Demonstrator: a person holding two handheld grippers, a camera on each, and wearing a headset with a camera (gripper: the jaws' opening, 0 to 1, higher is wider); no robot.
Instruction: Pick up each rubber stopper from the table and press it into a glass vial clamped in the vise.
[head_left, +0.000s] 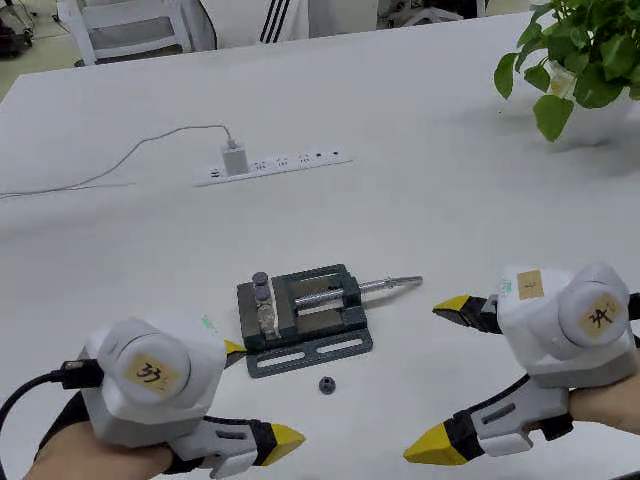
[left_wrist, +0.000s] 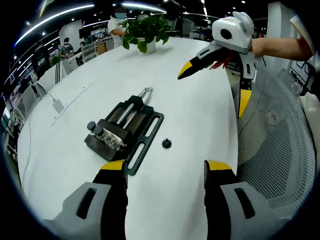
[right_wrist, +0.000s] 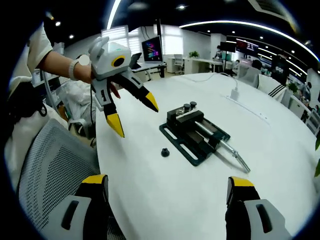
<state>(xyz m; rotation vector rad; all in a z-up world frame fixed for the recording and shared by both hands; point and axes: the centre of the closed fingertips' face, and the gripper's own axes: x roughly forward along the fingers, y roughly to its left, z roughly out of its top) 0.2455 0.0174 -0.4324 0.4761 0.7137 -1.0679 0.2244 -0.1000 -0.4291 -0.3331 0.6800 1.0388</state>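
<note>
A dark vise (head_left: 305, 318) sits mid-table with two small dark-topped vials (head_left: 262, 290) clamped at its left end. One black rubber stopper (head_left: 327, 385) lies loose on the table just in front of the vise. My left gripper (head_left: 260, 393) is open at the lower left, with nothing between its yellow tips. My right gripper (head_left: 438, 380) is wide open at the lower right, also holding nothing. In the left gripper view the stopper (left_wrist: 166, 144) lies just ahead of my open left gripper (left_wrist: 165, 167), beside the vise (left_wrist: 125, 127). In the right gripper view the stopper (right_wrist: 164, 152) lies ahead of my right gripper (right_wrist: 167, 181).
A white power strip (head_left: 272, 165) with a plugged charger and cable lies behind the vise. A potted plant (head_left: 585, 55) stands at the far right. A grey mesh chair (left_wrist: 272, 145) is at the table's near edge. People stand in the background.
</note>
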